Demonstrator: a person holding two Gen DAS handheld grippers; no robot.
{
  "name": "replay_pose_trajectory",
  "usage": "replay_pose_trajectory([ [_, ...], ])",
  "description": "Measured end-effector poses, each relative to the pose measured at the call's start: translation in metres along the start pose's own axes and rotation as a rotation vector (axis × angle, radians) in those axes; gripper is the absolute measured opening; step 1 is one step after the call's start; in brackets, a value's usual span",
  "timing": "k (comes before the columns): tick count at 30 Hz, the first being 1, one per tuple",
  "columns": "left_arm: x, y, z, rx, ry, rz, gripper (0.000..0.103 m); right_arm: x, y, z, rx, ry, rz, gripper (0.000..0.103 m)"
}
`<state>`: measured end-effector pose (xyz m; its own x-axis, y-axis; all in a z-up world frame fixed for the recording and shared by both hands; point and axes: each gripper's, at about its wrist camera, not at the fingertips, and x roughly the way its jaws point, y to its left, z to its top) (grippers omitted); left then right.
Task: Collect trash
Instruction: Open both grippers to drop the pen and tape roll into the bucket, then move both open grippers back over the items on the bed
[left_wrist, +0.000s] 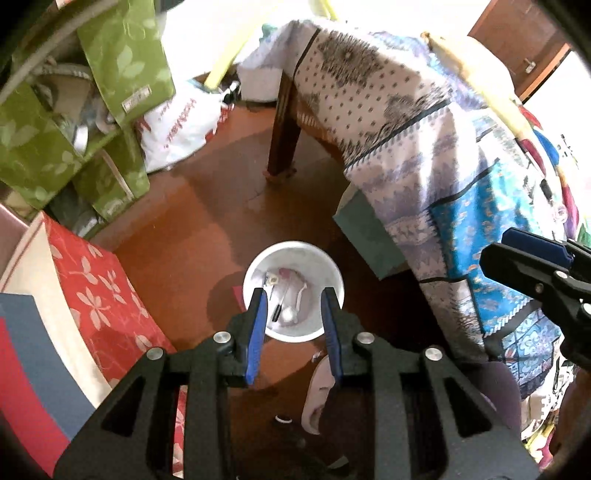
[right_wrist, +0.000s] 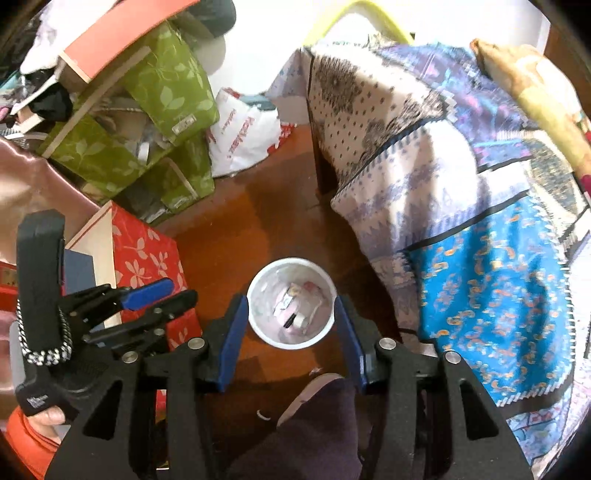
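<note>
A round white plastic bin (left_wrist: 293, 290) stands on the brown wooden floor (left_wrist: 207, 221), below both tools and between their spread tips. Inside it lies a jumble of trash (right_wrist: 295, 314): pinkish wrappers, a small white lump, a dark stick-like piece; what each bit is I cannot make out. A small white scrap (right_wrist: 263, 414) lies on the floor near the person's foot (left_wrist: 319, 395), which is partly hidden behind the tool frame in the left view.

The left gripper (left_wrist: 294, 301) has its jaws open and empty, blue pads (left_wrist: 256, 336) parted over the bin. The right gripper (right_wrist: 288, 314) is likewise open, holding nothing, its pads flanking the bin's rim. In the left view the right tool is cut off at the right edge.

On the far left a white plastic bag (right_wrist: 242, 138) carries red lettering, too warped to read surely. A small label sits on the green leaf-patterned fabric boxes (left_wrist: 122, 55), its writing too small to tell. Nearer on the left stands a red box with pale flower print (left_wrist: 88, 280).

To the right, a patterned cloth in white, purple and blue (left_wrist: 424, 147) drapes over a dark wooden desk (left_wrist: 282, 122), hiding all but one leg. A grey-green box (left_wrist: 369, 236) pokes from under the cloth.
</note>
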<state>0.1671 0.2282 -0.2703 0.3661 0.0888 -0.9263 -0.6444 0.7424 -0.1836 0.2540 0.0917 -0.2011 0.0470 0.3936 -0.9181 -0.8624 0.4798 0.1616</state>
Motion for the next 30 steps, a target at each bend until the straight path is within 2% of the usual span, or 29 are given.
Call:
replay_pose_trajectory([
  [6,-0.044,-0.021,0.0,0.027,-0.091,-0.023,0.028,-0.043,-0.007,-0.009,-0.007,-0.097,-0.033,0.045],
  [14,-0.094,-0.073,0.005,0.107,-0.208,-0.067,0.028,-0.105,-0.039,-0.036,0.048,-0.221,-0.092,0.045],
  [21,-0.118,-0.151,0.008,0.242,-0.259,-0.152,0.028,-0.165,-0.083,-0.063,0.124,-0.333,-0.177,0.045],
  [30,-0.127,-0.265,0.005,0.427,-0.311,-0.245,0.03,-0.24,-0.15,-0.112,0.283,-0.483,-0.29,0.045],
])
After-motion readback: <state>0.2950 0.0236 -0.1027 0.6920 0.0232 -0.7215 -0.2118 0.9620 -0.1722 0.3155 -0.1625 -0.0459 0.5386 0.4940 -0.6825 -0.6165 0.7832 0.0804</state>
